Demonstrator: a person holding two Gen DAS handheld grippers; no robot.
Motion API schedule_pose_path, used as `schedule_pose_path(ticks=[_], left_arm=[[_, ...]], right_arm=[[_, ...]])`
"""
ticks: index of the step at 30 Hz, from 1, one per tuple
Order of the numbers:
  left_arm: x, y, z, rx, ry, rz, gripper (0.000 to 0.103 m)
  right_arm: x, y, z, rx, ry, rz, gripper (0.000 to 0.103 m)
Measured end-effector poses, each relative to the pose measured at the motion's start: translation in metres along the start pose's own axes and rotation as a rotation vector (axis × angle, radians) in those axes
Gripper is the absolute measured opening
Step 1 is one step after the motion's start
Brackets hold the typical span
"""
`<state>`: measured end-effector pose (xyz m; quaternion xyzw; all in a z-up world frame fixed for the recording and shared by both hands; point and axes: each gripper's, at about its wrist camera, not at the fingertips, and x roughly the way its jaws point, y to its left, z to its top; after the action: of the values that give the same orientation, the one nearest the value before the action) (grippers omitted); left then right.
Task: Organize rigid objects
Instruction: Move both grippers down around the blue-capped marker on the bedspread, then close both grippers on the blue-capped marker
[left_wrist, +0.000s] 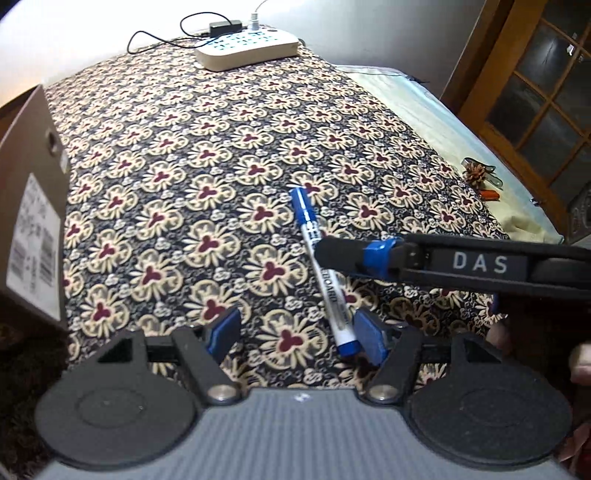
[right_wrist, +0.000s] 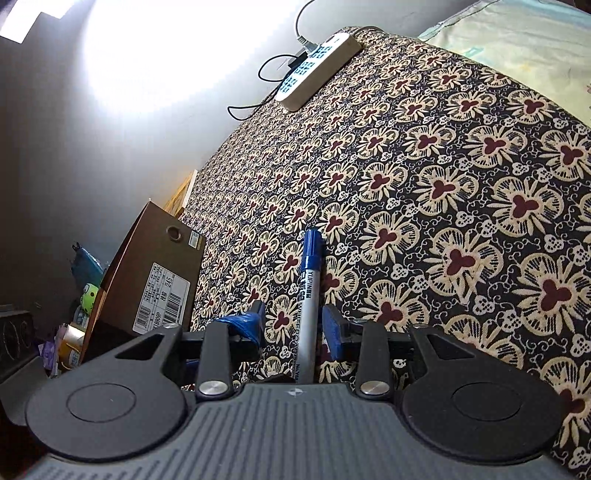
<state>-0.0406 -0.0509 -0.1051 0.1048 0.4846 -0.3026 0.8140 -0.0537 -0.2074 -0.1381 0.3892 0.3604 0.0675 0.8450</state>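
A whiteboard marker (left_wrist: 321, 269) with a grey barrel and blue cap lies on the flower-patterned cloth (left_wrist: 207, 177). My left gripper (left_wrist: 297, 336) is open just above the cloth, and the marker's blue rear end rests beside its right finger (left_wrist: 369, 339). A black finger (left_wrist: 347, 254) of the right gripper reaches in from the right and crosses the marker's middle. In the right wrist view the marker (right_wrist: 309, 295) runs lengthwise between the blue pads of my right gripper (right_wrist: 293, 325). That gripper is open, with gaps on both sides of the barrel.
A brown shoe box (left_wrist: 33, 229) (right_wrist: 155, 273) stands at the cloth's left edge. A white power strip (left_wrist: 247, 48) (right_wrist: 317, 70) with cables sits at the far end. A pale sheet (left_wrist: 424, 107) with small items (left_wrist: 480, 173) lies to the right, before a wooden door.
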Motion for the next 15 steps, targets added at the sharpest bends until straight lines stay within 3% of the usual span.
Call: schedule_pose_path(ticks=[8, 15], left_arm=[[0.016, -0.004, 0.009, -0.024, 0.019, -0.033, 0.050], [0.022, -0.007, 0.016, -0.050, 0.010, -0.042, 0.045]], right_arm=[[0.005, -0.011, 0.009, 0.020, 0.029, 0.041, 0.016], [0.006, -0.023, 0.015, 0.048, 0.053, 0.092, 0.011]])
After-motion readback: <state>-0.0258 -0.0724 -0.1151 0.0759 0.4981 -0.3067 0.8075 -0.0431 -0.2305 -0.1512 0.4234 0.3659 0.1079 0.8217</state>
